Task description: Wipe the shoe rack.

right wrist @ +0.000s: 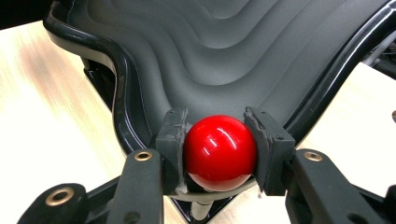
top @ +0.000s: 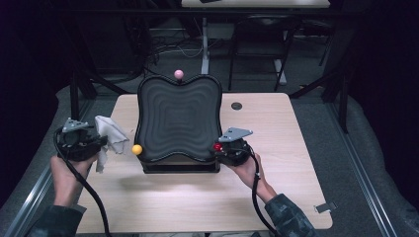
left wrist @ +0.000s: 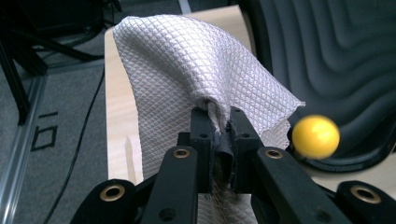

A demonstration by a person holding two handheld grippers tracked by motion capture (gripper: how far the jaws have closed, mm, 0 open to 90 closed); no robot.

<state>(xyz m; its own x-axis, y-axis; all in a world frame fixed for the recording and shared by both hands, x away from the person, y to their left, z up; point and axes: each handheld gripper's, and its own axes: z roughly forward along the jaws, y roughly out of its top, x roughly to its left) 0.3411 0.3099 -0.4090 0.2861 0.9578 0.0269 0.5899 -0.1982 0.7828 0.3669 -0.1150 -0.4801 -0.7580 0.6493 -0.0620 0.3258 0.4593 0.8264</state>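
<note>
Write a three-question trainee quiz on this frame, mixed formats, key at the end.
1. True or false: the left gripper is shut on the white cloth.
2. Which ball sits between the right gripper's pads? A) yellow B) pink C) red
3. Fill in: the yellow ball sits at the dark wavy board's near-left corner, while the pink ball sits at the middle of its ____ edge.

Key:
1. True; a pinch of cloth is clamped between the jaws, the rest draping beyond them.
2. C; the red ball is gripped on both sides.
3. Far.
</note>
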